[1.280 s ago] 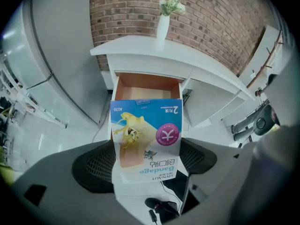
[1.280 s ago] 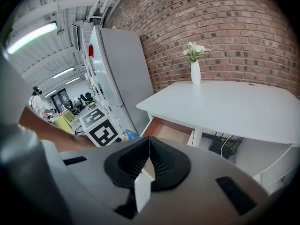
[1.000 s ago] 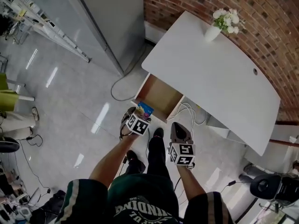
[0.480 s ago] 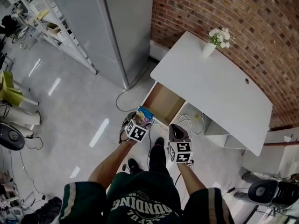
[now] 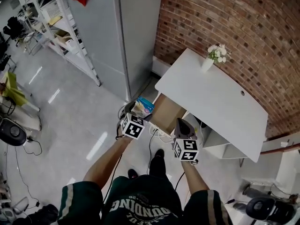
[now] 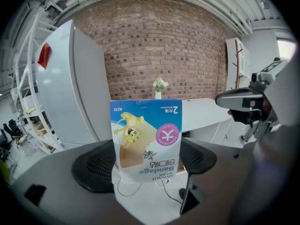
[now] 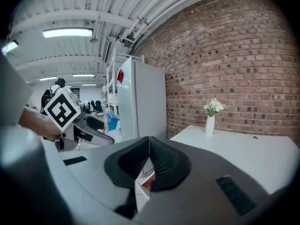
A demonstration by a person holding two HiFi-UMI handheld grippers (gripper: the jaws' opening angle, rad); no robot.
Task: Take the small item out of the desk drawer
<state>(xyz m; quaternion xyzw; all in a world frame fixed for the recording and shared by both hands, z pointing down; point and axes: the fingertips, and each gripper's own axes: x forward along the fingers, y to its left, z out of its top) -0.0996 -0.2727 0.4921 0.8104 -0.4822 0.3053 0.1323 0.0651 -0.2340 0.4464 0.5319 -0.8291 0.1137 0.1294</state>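
Observation:
A small blue and cream bandage pack (image 6: 146,139) stands between the pads of my left gripper (image 6: 146,165), which is shut on it. In the head view the pack (image 5: 142,108) is held up left of the open wooden drawer (image 5: 166,112) of the white desk (image 5: 211,102). My right gripper (image 5: 183,130) hovers in front of the drawer, and in the right gripper view its jaws (image 7: 149,165) are pressed together with nothing between them. The left gripper (image 7: 96,124) with the pack (image 7: 111,122) shows at the left of that view.
A white vase of flowers (image 5: 213,56) stands at the desk's far end, against a brick wall (image 5: 234,27). A tall grey cabinet (image 5: 126,32) is left of the desk. Cables (image 5: 157,134) lie on the floor under the drawer. Metal shelving (image 5: 56,27) lines the far left.
My left gripper has lifted the bandage pack up and away from the drawer, to the left. The head view has tilted up, showing more wall and cabinet. The right gripper stays shut near the drawer front.

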